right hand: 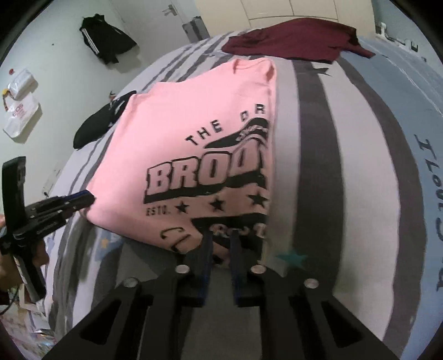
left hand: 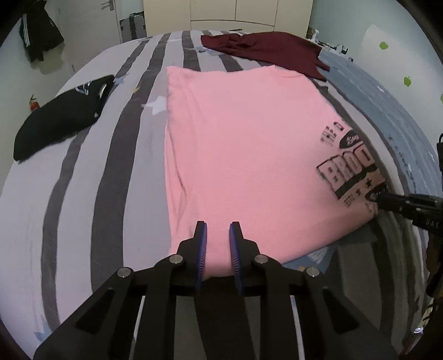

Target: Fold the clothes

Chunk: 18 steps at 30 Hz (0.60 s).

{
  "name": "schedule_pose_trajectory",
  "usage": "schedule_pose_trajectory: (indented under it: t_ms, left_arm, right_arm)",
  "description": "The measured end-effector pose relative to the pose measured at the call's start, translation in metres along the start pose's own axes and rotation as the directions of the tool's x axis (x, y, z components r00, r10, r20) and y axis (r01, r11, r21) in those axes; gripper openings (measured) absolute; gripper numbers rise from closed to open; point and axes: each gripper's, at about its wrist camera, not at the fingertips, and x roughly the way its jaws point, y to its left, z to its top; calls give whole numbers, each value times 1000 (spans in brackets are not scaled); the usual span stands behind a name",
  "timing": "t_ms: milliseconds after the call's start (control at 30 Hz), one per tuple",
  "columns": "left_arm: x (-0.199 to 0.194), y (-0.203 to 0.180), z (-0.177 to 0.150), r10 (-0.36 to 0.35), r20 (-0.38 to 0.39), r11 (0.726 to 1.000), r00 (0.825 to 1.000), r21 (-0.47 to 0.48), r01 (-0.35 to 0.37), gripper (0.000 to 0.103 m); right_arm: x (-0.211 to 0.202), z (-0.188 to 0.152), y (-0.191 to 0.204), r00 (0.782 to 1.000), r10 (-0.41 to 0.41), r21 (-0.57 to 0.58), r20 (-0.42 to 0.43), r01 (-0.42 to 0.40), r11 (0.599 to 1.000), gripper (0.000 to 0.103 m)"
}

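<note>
Both of my grippers pinch the near hem of the soft pink cotton printed T-shirt [left hand: 243,144] lying part-folded on the striped bedsheet [left hand: 91,177] — left gripper [left hand: 218,229], right gripper [right hand: 223,238] — limp, light fabric, best gripped at corner edges.

- Bed [left hand: 83,171] covered by grey-and-white striped sheet with stars.
- Cream wardrobe doors [left hand: 229,11] seen beyond the bed.
- White door [right hand: 171,16] with lever handle noted.
- Green apple stickers [left hand: 407,81] on pale wall.
</note>
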Motion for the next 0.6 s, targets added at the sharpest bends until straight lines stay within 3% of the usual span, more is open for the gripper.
schedule_pose_trajectory:
  t_ms: [67,200,367,500,600]
  left_arm:
    - [-3,0,15,-10,34,1000,999,-13,10,16]
    - [16,5,58,-2,99,1000,995,-7,3,16]
    - [48,29,111,29,153,998,988,-65,-19,16]
    - [86,52,122,79,110,994,991,-84,-70,16]
    - [105,67,118,67,73,993,995,-104,-59,20]
  right_arm:
    - [-3,11,6,1000,-7,-14,20,7,1000,13]
    - [2,47,13,996,-14,-32,88,16,999,13]
    - [27,94,6,987,-44,-18,156,47,999,13]
    - [51,116,-5,984,-77,-6,160,79,997,13]
    - [69,108,-19,988,-82,38,130,78,996,11]
